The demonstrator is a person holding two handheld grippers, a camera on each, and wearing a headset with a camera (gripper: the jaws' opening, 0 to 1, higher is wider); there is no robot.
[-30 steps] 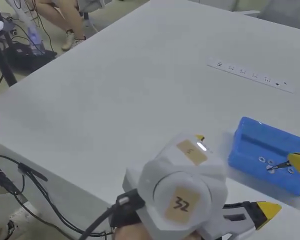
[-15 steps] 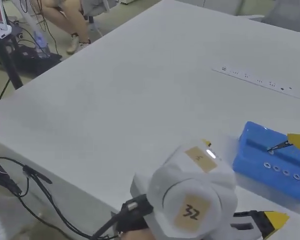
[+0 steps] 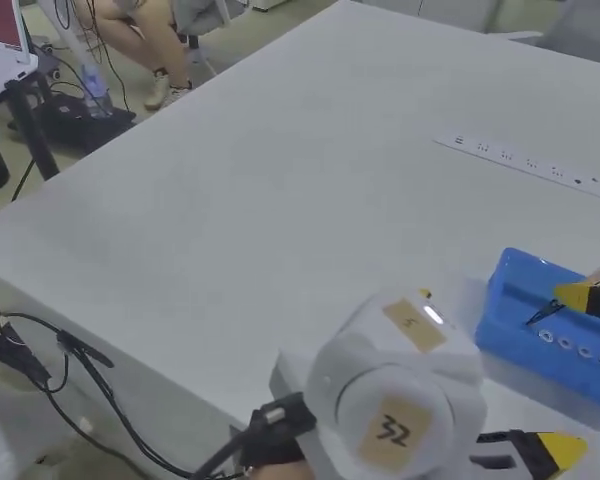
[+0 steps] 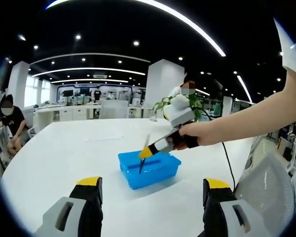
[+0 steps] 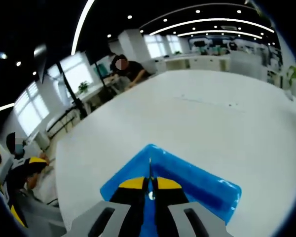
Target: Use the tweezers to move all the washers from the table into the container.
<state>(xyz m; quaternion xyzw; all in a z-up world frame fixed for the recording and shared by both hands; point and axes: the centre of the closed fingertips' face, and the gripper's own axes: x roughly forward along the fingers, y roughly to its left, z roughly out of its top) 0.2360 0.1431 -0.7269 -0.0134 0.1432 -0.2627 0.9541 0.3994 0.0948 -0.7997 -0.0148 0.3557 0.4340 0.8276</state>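
Washers (image 3: 565,344) lie in a short row on the floor of the blue container (image 3: 500,290); we count four in the head view. Whether more wait on the worktop (image 3: 280,200) outside the frame, we cannot tell.

Our right tongs (image 3: 580,297) are closed tight on the tweezers (image 3: 540,315). In the right gripper view the two yellow-tipped jaws press together on either side of the thin shaft (image 5: 150,168), which runs straight out along the jaws. The tweezers' long axis slants down from the tongs into the container, so the tip hangs above the floor at one end of the row, close to the nearest washer but apart from it. We cannot make out whether the tip carries a washer; it is too fine to read.

Our left tongs (image 4: 153,185) stand wide open and hold nothing. They sit back near the worktop's edge and face the container (image 4: 158,175) across a stretch of bare surface.

We judge that the right hand is the one placed to act. A release would drop straight into the container below the tip, while any new pick-up would mean lifting the tip clear of the wall first.
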